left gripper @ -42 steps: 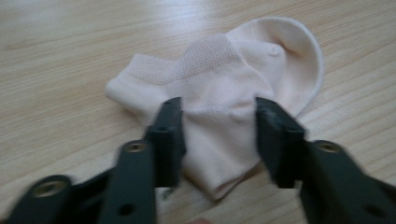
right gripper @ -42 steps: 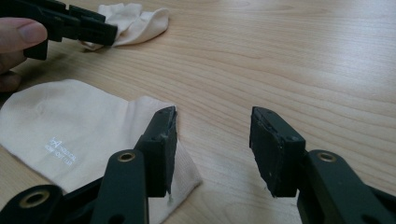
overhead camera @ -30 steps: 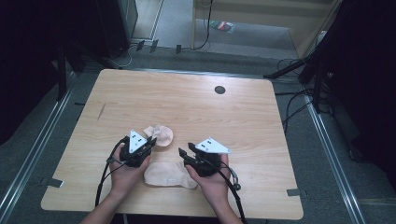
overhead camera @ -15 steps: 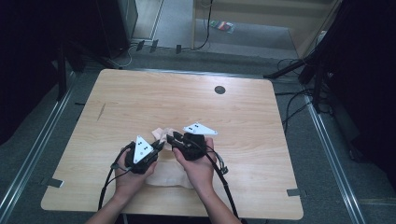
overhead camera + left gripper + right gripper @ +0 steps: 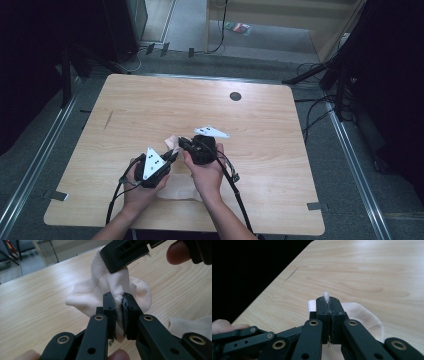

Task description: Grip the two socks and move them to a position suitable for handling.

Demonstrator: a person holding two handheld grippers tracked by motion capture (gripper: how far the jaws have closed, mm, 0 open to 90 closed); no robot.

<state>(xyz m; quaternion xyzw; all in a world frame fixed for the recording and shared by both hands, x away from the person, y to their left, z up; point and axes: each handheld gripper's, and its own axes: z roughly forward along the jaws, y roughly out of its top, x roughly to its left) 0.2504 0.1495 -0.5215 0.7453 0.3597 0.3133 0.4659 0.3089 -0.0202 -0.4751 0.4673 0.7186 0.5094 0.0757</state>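
Both hand-held grippers, left (image 5: 119, 305) and right (image 5: 328, 305), clench my pale sock (image 5: 110, 287), which feels soft, light and, probably, stretchy, so bunched folds hold best.

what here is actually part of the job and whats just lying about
In use:
- sock, pinched by both grippers
- left gripper
- right gripper
- second sock, near the table front edge, likely its pair

Lying about:
- colourful item on the floor
- floor cables

both grippers (image 5: 176, 150) clamped, tips together
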